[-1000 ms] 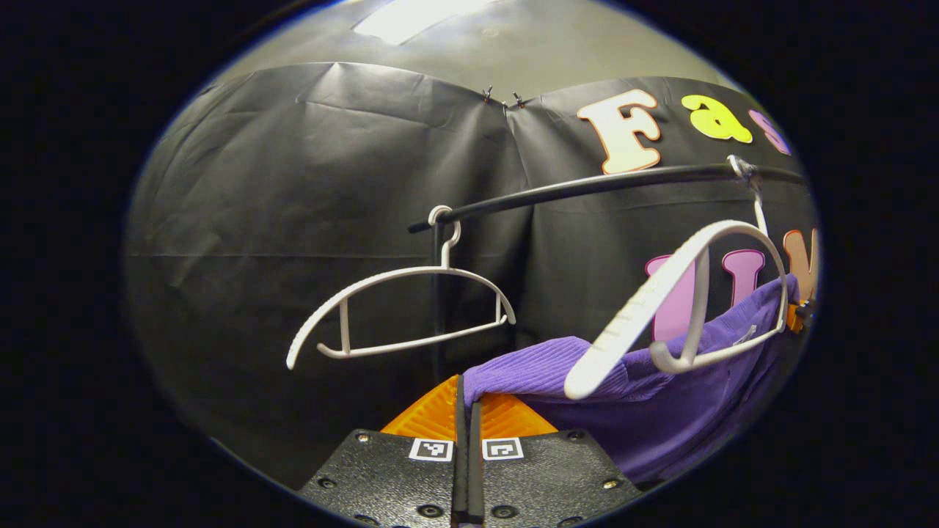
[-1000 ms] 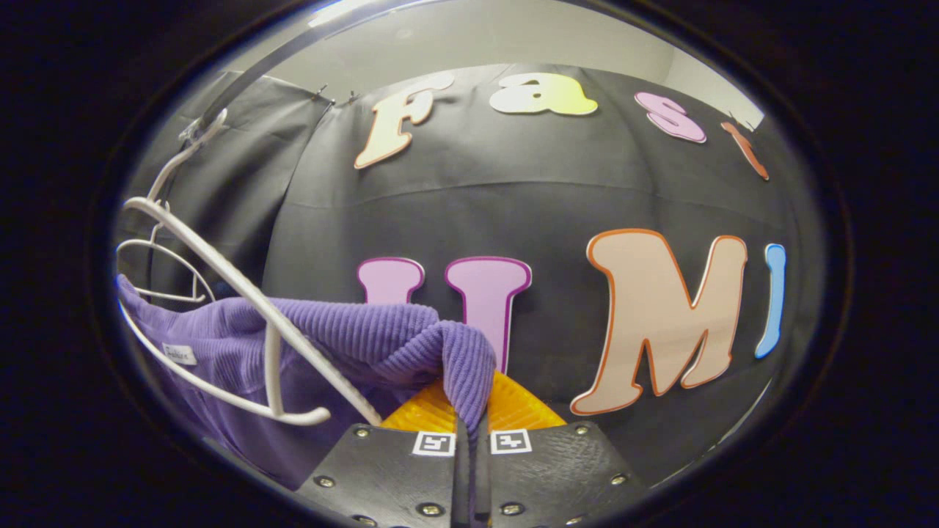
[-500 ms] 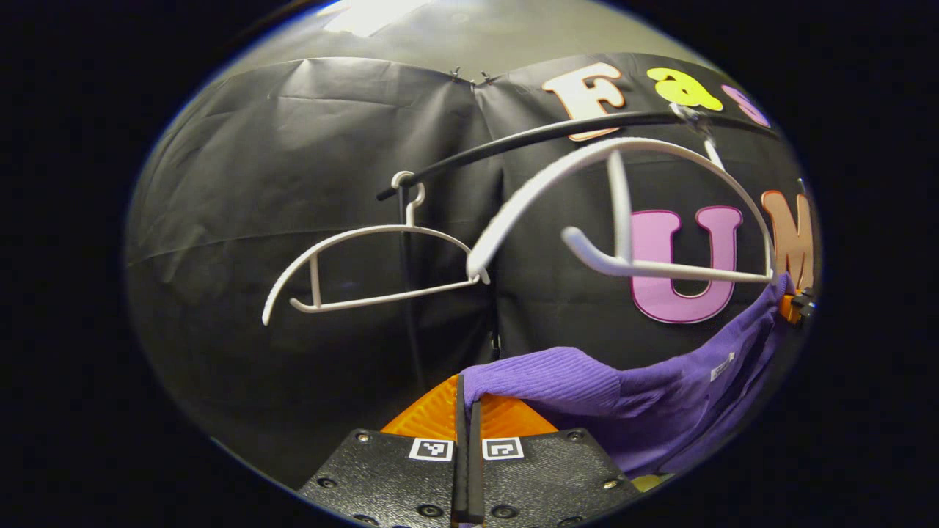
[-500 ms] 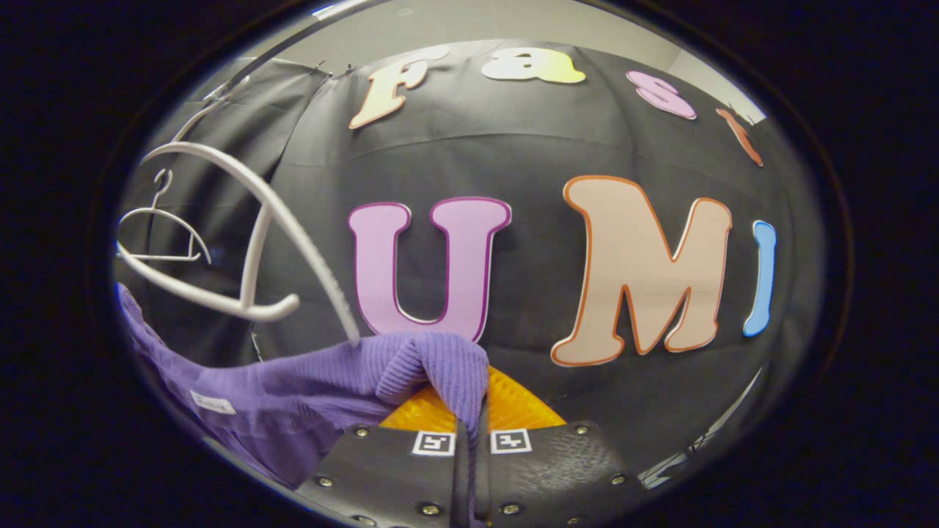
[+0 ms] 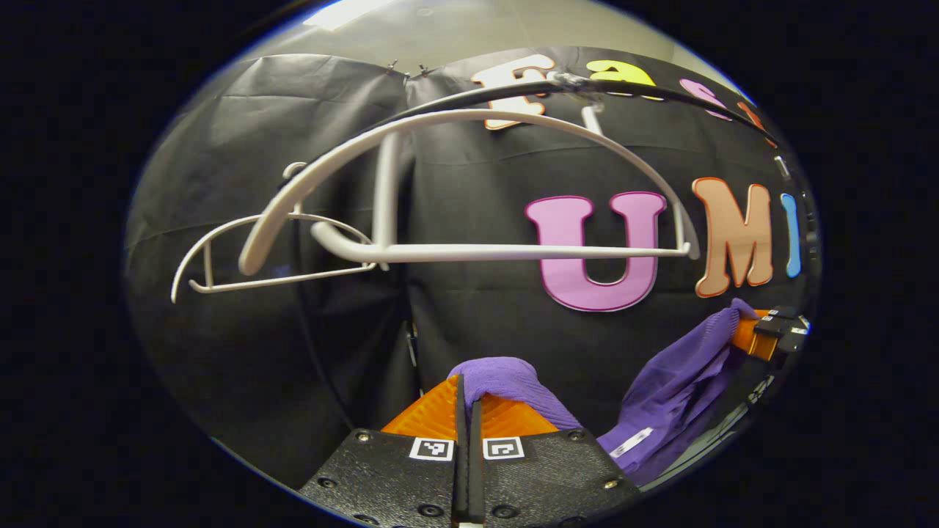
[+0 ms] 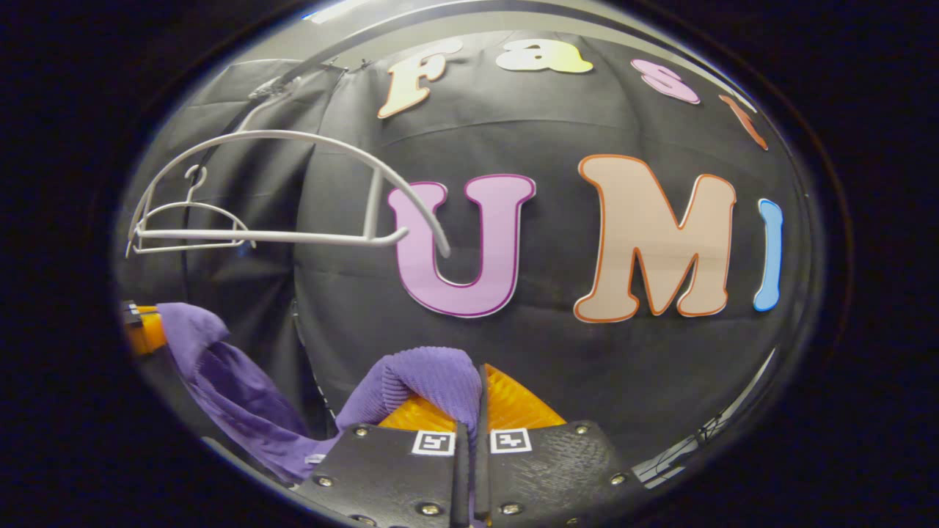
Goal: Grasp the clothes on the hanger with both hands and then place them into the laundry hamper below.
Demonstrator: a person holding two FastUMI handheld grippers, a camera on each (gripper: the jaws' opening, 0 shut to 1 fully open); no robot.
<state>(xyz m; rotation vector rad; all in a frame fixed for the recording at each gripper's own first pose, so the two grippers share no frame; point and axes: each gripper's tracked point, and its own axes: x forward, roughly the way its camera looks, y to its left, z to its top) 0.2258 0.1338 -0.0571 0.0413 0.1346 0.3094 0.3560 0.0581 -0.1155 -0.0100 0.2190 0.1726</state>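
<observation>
1. Two views, left gripper view first. Left gripper (image 5: pixel 466 396): fingers pressed together on a fold of the purple garment (image 5: pixel 513 381), which bulges over the fingertips below the near white hanger (image 5: pixel 469 253).
2. Same view: the garment sags from that pinch to the lower right, then rises to the right gripper (image 5: pixel 763 334), seen far off below and right of the hanger; its fingers pinch the other end of the cloth. A white label (image 5: pixel 631 442) shows on the sagging part.
3. Same view: the near hanger hangs bare from the black rail (image 5: pixel 477 95), level with its bar. A second white hanger (image 5: pixel 271 249) hangs behind it, to its left, also bare.
4. Right gripper view. Right gripper (image 6: pixel 469 407): fingers closed on a ribbed fold of the purple garment (image 6: pixel 425 374), below and right of the near white hanger (image 6: pixel 293 187).
5. Same view: the cloth droops left, then climbs to the left gripper (image 6: pixel 143 326), below the hanger's left end.
6. Change from half a second earlier: the garment then reached up to the near hanger's end; now it hangs clear below, between the grippers, and the hanger has swung level.
</observation>
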